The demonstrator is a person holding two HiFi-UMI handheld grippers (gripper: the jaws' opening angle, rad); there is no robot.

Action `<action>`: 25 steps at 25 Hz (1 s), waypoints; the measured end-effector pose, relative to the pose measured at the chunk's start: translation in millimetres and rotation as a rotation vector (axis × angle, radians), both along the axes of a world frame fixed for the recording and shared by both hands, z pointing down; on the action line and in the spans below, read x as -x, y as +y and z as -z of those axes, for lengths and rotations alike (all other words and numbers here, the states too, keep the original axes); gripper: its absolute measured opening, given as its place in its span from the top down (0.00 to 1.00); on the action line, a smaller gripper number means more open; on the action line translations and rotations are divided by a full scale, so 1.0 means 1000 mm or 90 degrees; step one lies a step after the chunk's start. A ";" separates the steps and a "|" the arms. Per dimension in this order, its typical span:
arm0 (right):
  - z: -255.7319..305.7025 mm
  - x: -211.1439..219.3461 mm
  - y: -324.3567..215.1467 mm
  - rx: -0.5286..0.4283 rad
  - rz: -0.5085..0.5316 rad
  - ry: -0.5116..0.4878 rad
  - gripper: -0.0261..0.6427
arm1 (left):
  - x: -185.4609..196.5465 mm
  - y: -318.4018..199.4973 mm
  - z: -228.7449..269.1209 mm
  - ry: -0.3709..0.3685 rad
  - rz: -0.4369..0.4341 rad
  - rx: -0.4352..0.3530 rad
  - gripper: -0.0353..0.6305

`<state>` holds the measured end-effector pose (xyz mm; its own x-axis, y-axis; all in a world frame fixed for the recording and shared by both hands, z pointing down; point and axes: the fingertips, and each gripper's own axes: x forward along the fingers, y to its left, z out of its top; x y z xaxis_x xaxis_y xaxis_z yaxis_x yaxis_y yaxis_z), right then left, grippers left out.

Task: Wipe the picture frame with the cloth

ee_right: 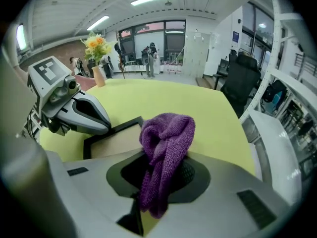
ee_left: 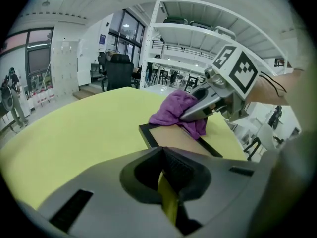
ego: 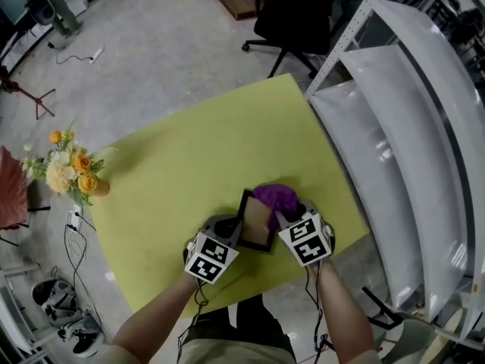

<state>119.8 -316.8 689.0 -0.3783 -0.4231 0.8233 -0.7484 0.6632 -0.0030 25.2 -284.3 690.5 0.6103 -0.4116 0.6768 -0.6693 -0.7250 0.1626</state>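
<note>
While the purple cloth (ee_right: 166,133) sits bunched on the far corner of the picture frame (ego: 256,226), pinched between the right gripper's (ee_right: 161,180) jaws, the frame lies on the yellow-green worktop (ego: 189,158). The left gripper's (ee_left: 166,177) jaws are drawn together at the frame's left edge.

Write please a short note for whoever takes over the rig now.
Left gripper: jaws together, empty, tips at the picture frame's near edge.
Right gripper: shut on the purple cloth, which rests on the frame's far end.
The frame is on the yellow table.
Done: cloth is on the frame; how much is wiped cannot be told.
Left: wipe the rest of the frame.
</note>
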 end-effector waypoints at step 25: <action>-0.008 0.046 0.038 0.049 0.035 -0.080 0.83 | 0.001 -0.001 0.001 0.026 0.041 -0.014 0.94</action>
